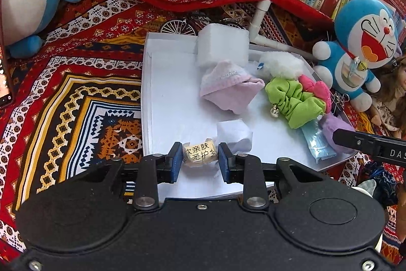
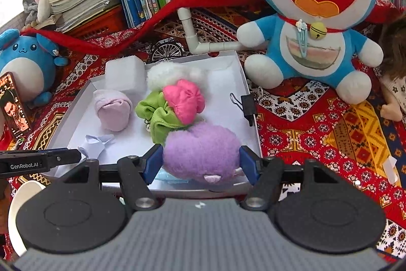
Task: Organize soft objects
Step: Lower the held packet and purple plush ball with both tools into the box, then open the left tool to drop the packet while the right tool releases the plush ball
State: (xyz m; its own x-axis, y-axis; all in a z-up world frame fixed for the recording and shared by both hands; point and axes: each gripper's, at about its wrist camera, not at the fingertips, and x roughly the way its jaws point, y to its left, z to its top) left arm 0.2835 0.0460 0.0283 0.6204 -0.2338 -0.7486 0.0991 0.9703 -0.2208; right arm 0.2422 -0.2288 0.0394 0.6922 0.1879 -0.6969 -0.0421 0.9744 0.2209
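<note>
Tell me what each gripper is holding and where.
Left gripper: small printed packet, pinched at its two ends. Right gripper: purple plush, clamped across its sides.

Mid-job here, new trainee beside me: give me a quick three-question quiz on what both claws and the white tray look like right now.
1. True or false: the left claw is shut on a small tissue packet with printed characters.
2. What sits between the right claw's pads? A) pink sock B) purple fluffy toy C) green scrunchie
3. Fill in: inside the white tray, the pink scrunchie lies on top of the ____ scrunchie.

Key: 1 true. 2 B, the purple fluffy toy. 3 green; the green scrunchie lies beneath it.
</note>
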